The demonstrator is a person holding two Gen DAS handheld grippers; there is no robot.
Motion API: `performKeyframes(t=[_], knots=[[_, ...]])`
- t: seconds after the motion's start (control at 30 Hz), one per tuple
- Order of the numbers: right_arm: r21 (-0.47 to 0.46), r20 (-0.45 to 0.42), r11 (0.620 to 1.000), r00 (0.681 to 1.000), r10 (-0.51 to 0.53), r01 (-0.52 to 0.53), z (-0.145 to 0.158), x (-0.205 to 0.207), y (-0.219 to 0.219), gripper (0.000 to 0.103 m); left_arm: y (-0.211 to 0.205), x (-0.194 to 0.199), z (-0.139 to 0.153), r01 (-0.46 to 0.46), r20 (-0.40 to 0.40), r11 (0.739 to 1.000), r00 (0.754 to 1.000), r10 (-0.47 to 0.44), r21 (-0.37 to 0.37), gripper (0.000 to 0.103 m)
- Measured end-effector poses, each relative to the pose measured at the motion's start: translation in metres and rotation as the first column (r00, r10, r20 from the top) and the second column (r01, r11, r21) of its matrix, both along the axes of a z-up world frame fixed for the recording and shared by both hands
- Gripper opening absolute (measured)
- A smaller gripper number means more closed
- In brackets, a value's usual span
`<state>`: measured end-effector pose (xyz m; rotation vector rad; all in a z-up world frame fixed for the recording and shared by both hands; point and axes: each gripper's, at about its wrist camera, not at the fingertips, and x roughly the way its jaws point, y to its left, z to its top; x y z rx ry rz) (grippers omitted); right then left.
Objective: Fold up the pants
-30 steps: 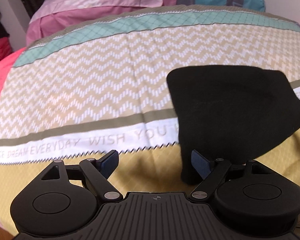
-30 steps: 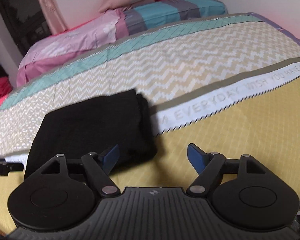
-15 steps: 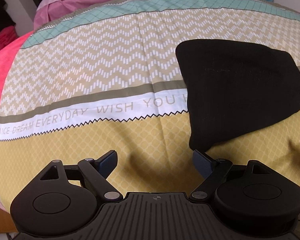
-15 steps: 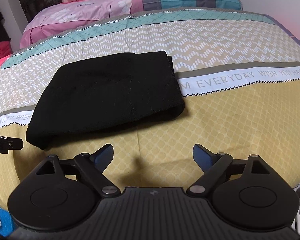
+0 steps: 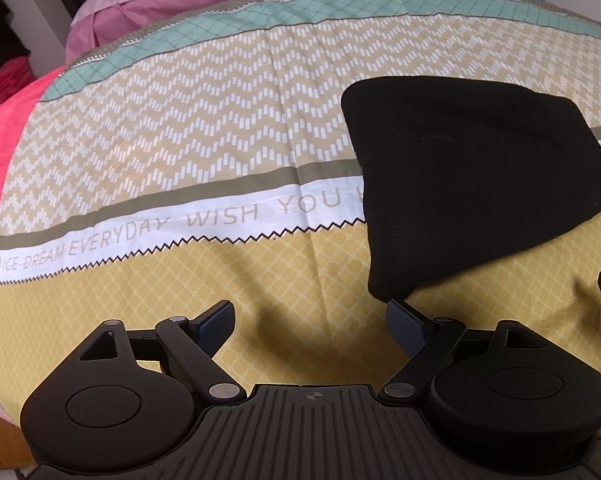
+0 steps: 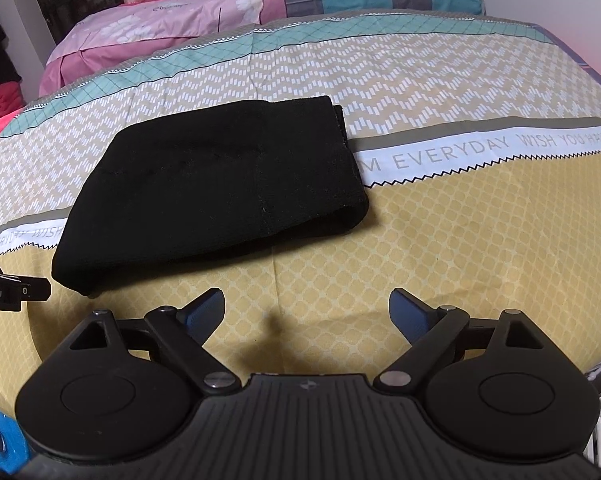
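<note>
One pair of black pants (image 6: pixel 212 188), folded into a compact rectangle, is seen lying across the lettered band of a patterned bedspread (image 6: pixel 440 240). Two grippers are held above the yellow near edge: the left gripper (image 5: pixel 310 320) and the right gripper (image 6: pixel 306 312), both spread wide with nothing between the fingers. Open bedspread is left on every side of the pants.

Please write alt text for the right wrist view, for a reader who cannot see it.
Folded black pants lie on a patterned bedspread, ahead and left of the open, empty right gripper. Pink and teal pillows lie behind.
</note>
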<state>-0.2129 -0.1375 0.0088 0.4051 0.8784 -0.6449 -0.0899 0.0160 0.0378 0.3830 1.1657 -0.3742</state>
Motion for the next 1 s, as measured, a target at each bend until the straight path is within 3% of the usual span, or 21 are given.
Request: performKeyframes(t=[0.7,1.0], knots=[[0.03,-0.011,1.0,1.0,0.007,-0.007,-0.0055,-0.001,-0.0016,0.091,-0.002,0.0,-0.0037,0.003,-0.018,1.0,1.0,-0.003,0.011,0.103],[0.037,-0.011,0.999,1.0,0.014,-0.014,-0.0061,0.0018,0.0001,0.091,-0.0003,-0.0001,0.0006,0.013,-0.005,1.0,1.0,-0.014,-0.024,0.103]])
